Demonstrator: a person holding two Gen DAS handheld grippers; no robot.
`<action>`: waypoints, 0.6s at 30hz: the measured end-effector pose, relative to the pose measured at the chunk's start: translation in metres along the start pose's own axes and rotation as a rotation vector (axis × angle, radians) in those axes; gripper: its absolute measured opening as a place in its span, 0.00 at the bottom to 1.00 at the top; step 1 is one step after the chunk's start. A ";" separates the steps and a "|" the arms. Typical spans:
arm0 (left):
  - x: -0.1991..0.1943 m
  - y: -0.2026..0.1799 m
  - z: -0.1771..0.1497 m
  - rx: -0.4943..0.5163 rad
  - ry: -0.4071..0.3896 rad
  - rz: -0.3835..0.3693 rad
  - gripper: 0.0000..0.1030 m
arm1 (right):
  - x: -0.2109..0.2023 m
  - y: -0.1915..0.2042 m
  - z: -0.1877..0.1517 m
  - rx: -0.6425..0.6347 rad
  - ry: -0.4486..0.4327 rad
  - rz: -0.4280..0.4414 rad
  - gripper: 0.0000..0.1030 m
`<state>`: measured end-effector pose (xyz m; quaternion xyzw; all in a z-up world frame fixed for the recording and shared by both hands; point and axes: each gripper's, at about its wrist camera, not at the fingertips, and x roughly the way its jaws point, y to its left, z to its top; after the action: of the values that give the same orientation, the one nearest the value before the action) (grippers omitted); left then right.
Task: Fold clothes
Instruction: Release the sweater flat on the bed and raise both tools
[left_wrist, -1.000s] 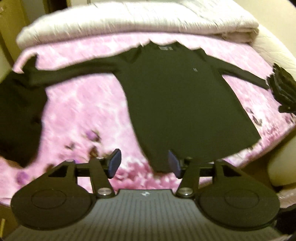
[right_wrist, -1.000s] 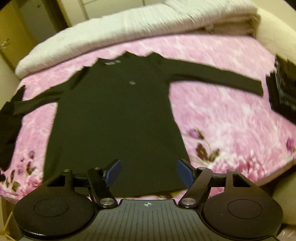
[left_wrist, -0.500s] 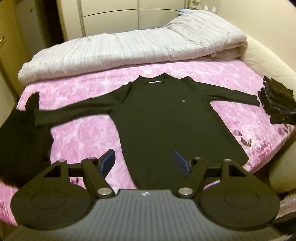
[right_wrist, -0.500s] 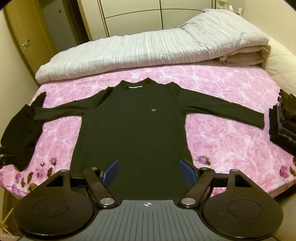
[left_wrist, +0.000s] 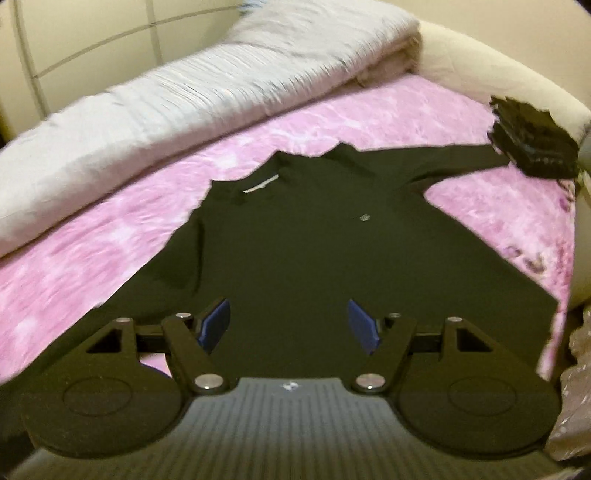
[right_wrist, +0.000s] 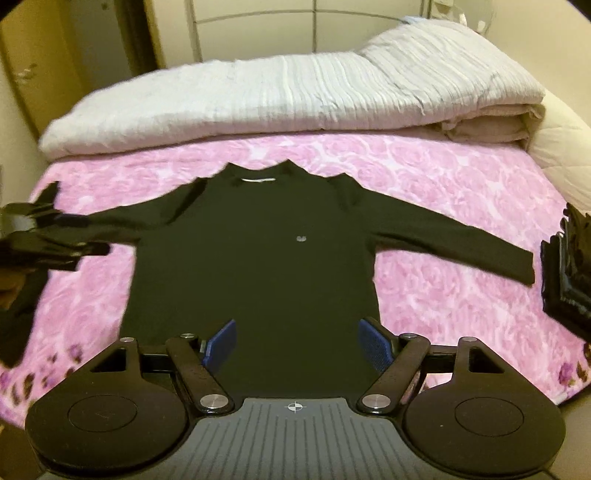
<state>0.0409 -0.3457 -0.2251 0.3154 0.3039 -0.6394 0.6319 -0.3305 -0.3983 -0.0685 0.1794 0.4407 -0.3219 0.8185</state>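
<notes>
A black long-sleeved shirt lies face up and flat on the pink floral bedspread, collar toward the far side where a rolled pale duvet runs across, hem toward the near edge, sleeves spread to left and right. Its long axis therefore runs near to far, straight ahead of both tools. The right gripper hangs over the hem with its blue pads wide apart and nothing between them; the left gripper, jaws likewise parted and empty, sits above the shirt's left flank and reads as the nearer one to the left sleeve. Open bedspread lies on both sides of the body, giving room to swing sleeves inward, though a dark folded stack sits just beyond the right cuff and another dark garment crowds the left cuff.
</notes>
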 end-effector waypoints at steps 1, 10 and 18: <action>0.027 0.011 0.004 0.023 0.008 -0.020 0.64 | 0.011 0.004 0.007 0.005 0.008 -0.013 0.74; 0.181 0.087 0.025 0.108 0.081 -0.142 0.64 | 0.075 0.024 0.027 -0.005 0.126 -0.126 0.74; 0.168 0.195 0.004 -0.151 0.097 0.056 0.54 | 0.097 0.025 0.036 0.039 0.167 -0.140 0.74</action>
<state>0.2356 -0.4557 -0.3532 0.3058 0.3725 -0.5809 0.6559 -0.2525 -0.4365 -0.1303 0.1903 0.5124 -0.3709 0.7508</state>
